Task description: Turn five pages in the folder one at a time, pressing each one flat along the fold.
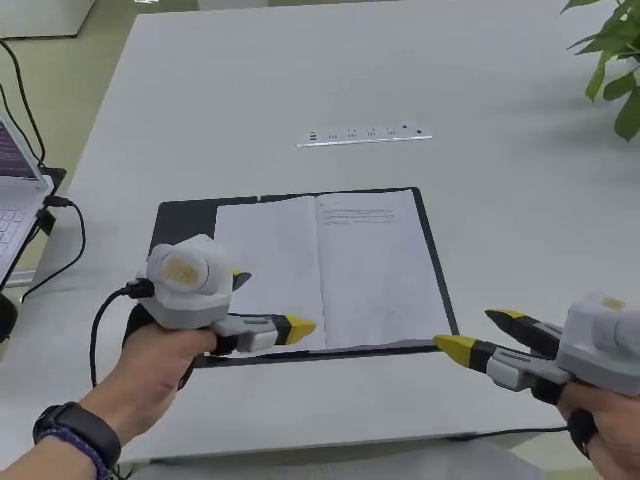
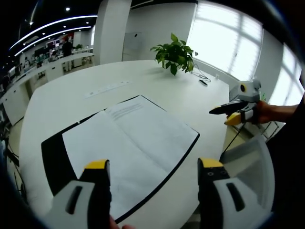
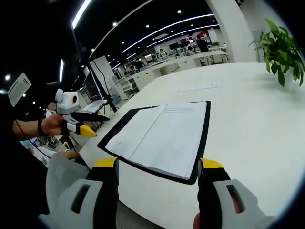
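A black folder (image 1: pixel 183 217) lies open on the white table, white pages (image 1: pixel 372 275) spread flat on both sides of the fold. My left gripper (image 1: pixel 272 303) hovers over the folder's near left corner, open, nothing between its jaws. In the left gripper view the folder (image 2: pixel 128 138) sits just ahead of the left gripper (image 2: pixel 153 164). My right gripper (image 1: pixel 480 332) is off the folder's near right corner, open and empty. In the right gripper view the folder (image 3: pixel 162 131) is beyond the right gripper (image 3: pixel 157 163).
A white power strip (image 1: pixel 365 134) lies behind the folder. A laptop (image 1: pixel 14 190) with cables (image 1: pixel 70 235) is at the left edge, a potted plant (image 1: pixel 615 60) at the far right. The table's near edge (image 1: pixel 330 440) is close to the hands.
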`<move>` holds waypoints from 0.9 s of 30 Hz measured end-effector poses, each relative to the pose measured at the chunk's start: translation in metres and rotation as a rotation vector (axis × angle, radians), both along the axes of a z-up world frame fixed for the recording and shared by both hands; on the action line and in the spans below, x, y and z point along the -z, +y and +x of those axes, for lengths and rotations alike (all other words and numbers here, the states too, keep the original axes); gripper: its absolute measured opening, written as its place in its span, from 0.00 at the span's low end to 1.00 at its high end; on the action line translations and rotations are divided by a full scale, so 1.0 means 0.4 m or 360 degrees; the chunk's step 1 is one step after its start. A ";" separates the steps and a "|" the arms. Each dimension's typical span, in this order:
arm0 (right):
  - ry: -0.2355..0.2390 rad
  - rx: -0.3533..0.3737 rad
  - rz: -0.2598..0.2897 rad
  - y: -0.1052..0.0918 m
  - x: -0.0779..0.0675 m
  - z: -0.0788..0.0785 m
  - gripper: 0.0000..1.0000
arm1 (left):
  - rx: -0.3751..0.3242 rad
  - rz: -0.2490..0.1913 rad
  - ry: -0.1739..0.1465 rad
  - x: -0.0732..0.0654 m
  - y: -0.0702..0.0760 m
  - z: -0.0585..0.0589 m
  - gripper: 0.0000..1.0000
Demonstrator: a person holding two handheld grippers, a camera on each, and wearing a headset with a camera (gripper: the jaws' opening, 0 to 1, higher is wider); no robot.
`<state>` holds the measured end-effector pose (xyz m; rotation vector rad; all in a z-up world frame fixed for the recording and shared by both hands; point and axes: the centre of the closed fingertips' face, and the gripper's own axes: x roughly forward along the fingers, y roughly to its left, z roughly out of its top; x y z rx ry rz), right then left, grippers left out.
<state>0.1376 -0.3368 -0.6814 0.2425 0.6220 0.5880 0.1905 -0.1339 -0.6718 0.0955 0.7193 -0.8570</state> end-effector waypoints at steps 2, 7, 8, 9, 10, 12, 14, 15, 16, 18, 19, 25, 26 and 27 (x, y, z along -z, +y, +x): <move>0.0001 0.0008 0.0007 -0.002 -0.001 0.000 0.66 | 0.0029 -0.0002 0.0001 0.001 -0.021 0.003 0.75; 0.0006 0.0013 0.0006 -0.009 0.001 -0.001 0.66 | 0.0078 -0.0007 0.0003 0.001 -0.067 0.013 0.74; 0.0006 0.0015 0.0007 -0.010 0.001 -0.001 0.66 | 0.0087 -0.0009 0.0003 0.001 -0.078 0.015 0.74; 0.0007 0.0018 0.0007 -0.010 0.001 -0.001 0.66 | 0.0090 -0.0010 0.0004 0.002 -0.081 0.016 0.74; 0.0007 0.0022 0.0009 -0.011 0.001 -0.002 0.66 | 0.0098 -0.0010 0.0005 0.002 -0.089 0.017 0.74; 0.0009 0.0027 0.0012 -0.016 0.002 -0.001 0.65 | 0.0118 -0.0003 0.0002 0.004 -0.109 0.022 0.74; 0.0011 0.0030 0.0015 -0.018 0.004 -0.001 0.65 | 0.0129 -0.0002 0.0002 0.005 -0.123 0.026 0.74; 0.0011 0.0033 0.0017 -0.018 0.002 0.000 0.65 | 0.0140 0.0002 0.0002 0.007 -0.134 0.028 0.74; 0.0010 0.0034 0.0019 -0.019 0.002 0.000 0.65 | 0.0146 0.0005 0.0001 0.008 -0.141 0.031 0.74; 0.0014 0.0039 0.0026 -0.021 0.004 -0.001 0.65 | 0.0158 0.0008 -0.0001 0.011 -0.159 0.037 0.74; 0.0018 0.0039 0.0027 -0.021 0.005 -0.001 0.65 | 0.0161 0.0007 -0.0002 0.012 -0.167 0.039 0.74; 0.0036 0.0011 0.0001 -0.021 0.015 -0.009 0.65 | 0.0192 0.0005 0.0000 0.027 -0.229 0.055 0.74; 0.0036 0.0009 -0.0002 -0.022 0.015 -0.009 0.65 | 0.0203 0.0008 -0.0002 0.028 -0.242 0.056 0.74; 0.0036 0.0009 -0.0002 -0.024 0.015 -0.008 0.65 | 0.0214 0.0008 -0.0001 0.030 -0.252 0.057 0.74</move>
